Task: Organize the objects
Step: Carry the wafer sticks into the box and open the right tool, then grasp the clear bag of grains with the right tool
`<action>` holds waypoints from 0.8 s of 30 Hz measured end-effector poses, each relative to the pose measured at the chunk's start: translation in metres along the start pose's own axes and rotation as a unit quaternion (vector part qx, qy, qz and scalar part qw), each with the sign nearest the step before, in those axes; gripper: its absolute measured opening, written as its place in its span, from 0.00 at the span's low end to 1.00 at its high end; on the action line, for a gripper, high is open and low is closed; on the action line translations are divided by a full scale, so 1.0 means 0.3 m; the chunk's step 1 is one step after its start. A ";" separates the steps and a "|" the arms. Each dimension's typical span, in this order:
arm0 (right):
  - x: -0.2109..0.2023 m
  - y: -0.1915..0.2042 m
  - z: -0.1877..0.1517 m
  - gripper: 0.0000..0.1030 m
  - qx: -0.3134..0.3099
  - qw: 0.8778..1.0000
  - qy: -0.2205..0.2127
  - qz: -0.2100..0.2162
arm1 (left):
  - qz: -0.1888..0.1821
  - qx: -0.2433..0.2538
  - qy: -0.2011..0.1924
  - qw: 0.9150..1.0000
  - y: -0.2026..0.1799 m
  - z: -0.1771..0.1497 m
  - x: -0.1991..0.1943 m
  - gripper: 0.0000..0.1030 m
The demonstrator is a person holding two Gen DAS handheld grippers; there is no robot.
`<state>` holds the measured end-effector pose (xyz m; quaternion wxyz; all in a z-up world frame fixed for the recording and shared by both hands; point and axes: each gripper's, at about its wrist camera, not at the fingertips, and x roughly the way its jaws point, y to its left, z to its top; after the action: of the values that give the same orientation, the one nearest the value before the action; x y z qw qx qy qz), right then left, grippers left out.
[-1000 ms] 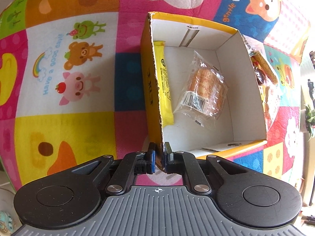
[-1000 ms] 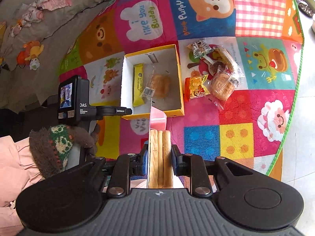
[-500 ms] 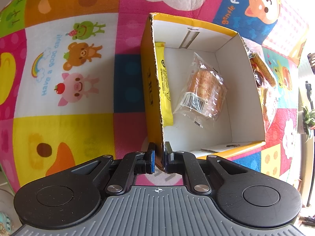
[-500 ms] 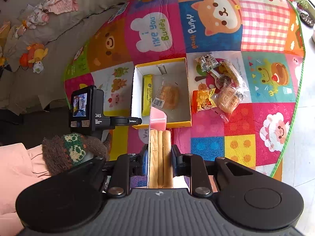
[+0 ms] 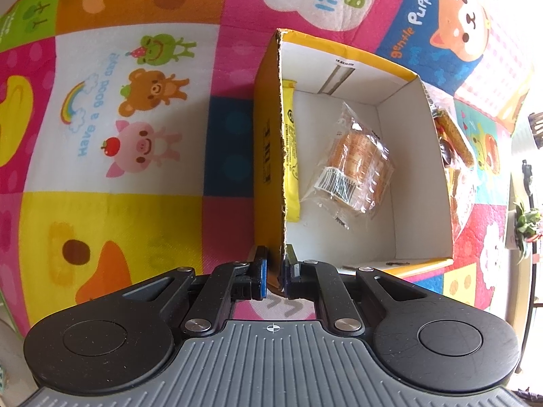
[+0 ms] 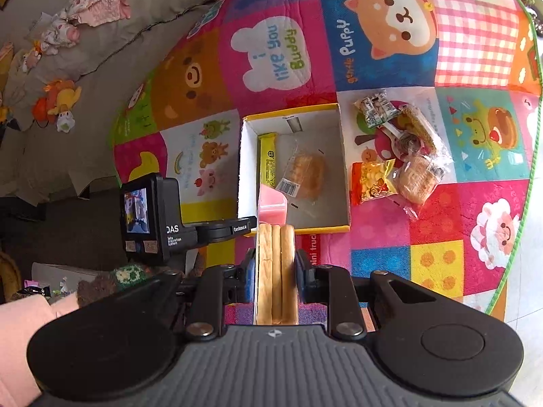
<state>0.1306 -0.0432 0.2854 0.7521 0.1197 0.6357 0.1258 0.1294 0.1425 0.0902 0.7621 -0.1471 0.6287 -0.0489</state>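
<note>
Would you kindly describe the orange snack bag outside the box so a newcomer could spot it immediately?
Find the open yellow cardboard box on the colourful patchwork play mat. A cluster of wrapped snacks lies just beyond its right wall. The small orange snack bag sits nearest that wall and is the only opaque orange one; its neighbours are clear-wrapped.

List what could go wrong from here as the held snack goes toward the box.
1. The right gripper, shut on the pink-ended clear pack of tan biscuit sticks, holds only its lower part; the free end could catch the near rim of the yellow cardboard box.
2. The left gripper pinches just one corner of the box wall, so a knock might pivot or tip the box.
3. Dropped carelessly, the pack may land on the clear-wrapped round cake beside the yellow snack bar.
</note>
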 end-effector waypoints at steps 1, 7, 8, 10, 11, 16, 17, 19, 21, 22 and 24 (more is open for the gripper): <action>0.012 0.007 0.016 0.21 0.003 1.000 0.000 0.002 | 0.000 -0.001 0.001 1.000 0.001 0.000 0.000 0.10; 0.071 0.077 0.131 0.22 -0.005 0.998 -0.070 0.000 | 0.000 -0.008 0.002 1.000 0.005 0.000 -0.004 0.10; 0.083 0.085 0.141 0.22 -0.010 0.998 -0.070 -0.006 | 0.000 -0.009 0.003 1.000 0.007 0.000 -0.006 0.10; 0.097 0.082 0.139 0.23 -0.009 0.998 -0.059 0.001 | 0.000 -0.008 0.004 1.000 0.010 0.000 -0.006 0.10; 0.101 0.075 0.129 0.23 -0.007 0.999 -0.053 0.007 | 0.001 -0.009 0.004 1.000 0.013 -0.001 -0.006 0.10; 0.122 -0.022 0.046 0.23 0.007 1.000 -0.027 -0.003 | 0.001 -0.014 0.003 1.000 0.017 -0.002 -0.007 0.10; 0.127 -0.058 0.026 0.24 0.016 1.000 -0.019 -0.008 | 0.002 -0.014 0.002 1.000 0.017 -0.003 -0.006 0.10; 0.136 -0.138 -0.016 0.25 0.036 0.999 -0.007 -0.021 | 0.002 -0.018 0.001 1.000 0.015 -0.005 -0.007 0.10; 0.134 -0.227 -0.053 0.25 0.053 0.998 0.000 -0.039 | 0.005 -0.020 -0.001 1.000 0.013 -0.007 -0.008 0.10; 0.130 -0.269 -0.066 0.25 0.062 0.997 0.002 -0.047 | 0.006 -0.023 -0.001 1.000 0.012 -0.007 -0.009 0.10; 0.121 -0.355 -0.086 0.26 0.082 0.995 0.004 -0.058 | 0.007 -0.030 0.000 1.000 0.011 -0.007 -0.009 0.10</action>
<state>0.1149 -0.1303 0.2115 0.7430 0.1435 0.6531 0.0299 0.1265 0.1459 0.0914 0.7574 -0.1653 0.6311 -0.0249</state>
